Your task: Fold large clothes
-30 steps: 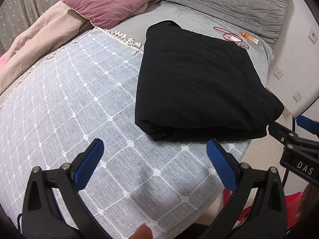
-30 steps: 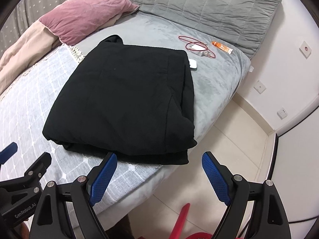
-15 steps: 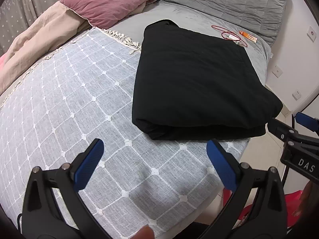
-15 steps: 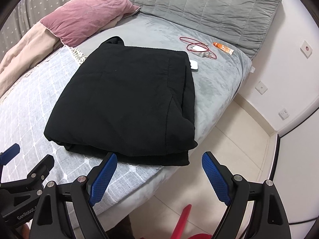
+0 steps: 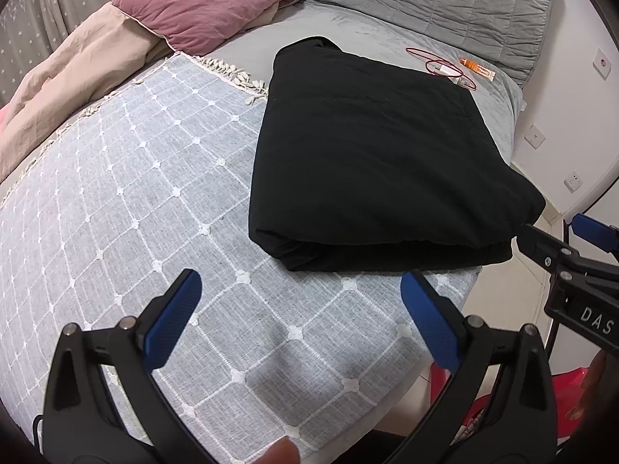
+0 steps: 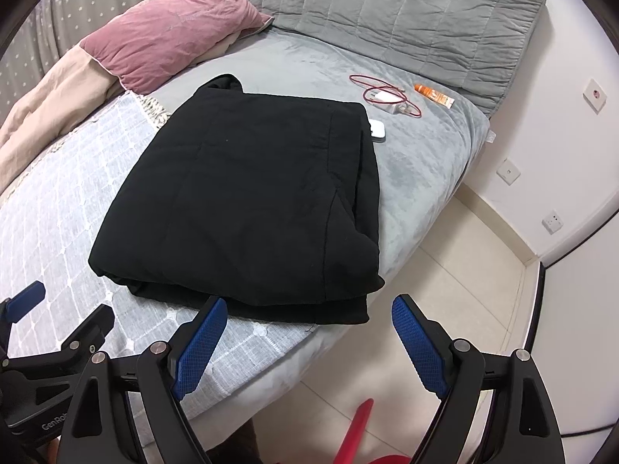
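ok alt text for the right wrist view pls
A folded black garment lies on a bed, near its edge. The open right tool hovers in front of it, holding nothing. Behind: a pink pillow, a red cable, an orange tube.

Both wrist views reach me bright and evenly lit, soft indoor light with no hard glare; my left gripper (image 5: 297,313) throws only a faint, diffuse shadow on the checked bedspread (image 5: 116,201); the black garment (image 6: 247,201) reads so dark that its folds barely show; fisheye bending curves the bed's edges and walls, and black vignette fills the corners; focus is sharp throughout.
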Available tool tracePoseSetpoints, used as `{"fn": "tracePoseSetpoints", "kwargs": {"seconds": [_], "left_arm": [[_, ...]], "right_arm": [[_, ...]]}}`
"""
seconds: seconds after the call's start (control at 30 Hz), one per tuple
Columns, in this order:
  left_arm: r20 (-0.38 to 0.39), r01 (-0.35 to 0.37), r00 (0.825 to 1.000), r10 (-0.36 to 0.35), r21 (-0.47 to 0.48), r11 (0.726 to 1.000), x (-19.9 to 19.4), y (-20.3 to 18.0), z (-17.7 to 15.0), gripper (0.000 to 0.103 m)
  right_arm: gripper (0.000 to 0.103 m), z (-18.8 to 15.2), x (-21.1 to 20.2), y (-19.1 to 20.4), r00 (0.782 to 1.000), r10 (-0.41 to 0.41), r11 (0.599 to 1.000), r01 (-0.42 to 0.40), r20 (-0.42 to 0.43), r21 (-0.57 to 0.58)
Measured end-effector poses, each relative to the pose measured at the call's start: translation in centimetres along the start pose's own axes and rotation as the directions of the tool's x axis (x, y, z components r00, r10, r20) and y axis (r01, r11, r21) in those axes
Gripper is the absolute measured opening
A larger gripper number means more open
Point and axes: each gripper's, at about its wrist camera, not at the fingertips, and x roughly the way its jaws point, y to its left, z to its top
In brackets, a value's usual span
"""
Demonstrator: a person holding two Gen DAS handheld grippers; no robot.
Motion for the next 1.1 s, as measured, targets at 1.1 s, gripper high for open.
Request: {"fn": "tracePoseSetpoints", "kwargs": {"seconds": [1.1], "left_arm": [[0.006,0.058,0.998,-0.057,-0.007,0.998,-0.28,-0.87,0.06,0.102]], "right_arm": [[0.088,-0.02,-0.32,-0.16,1.000,-0.001,1.000,0.001,0.010,0.008]]}}
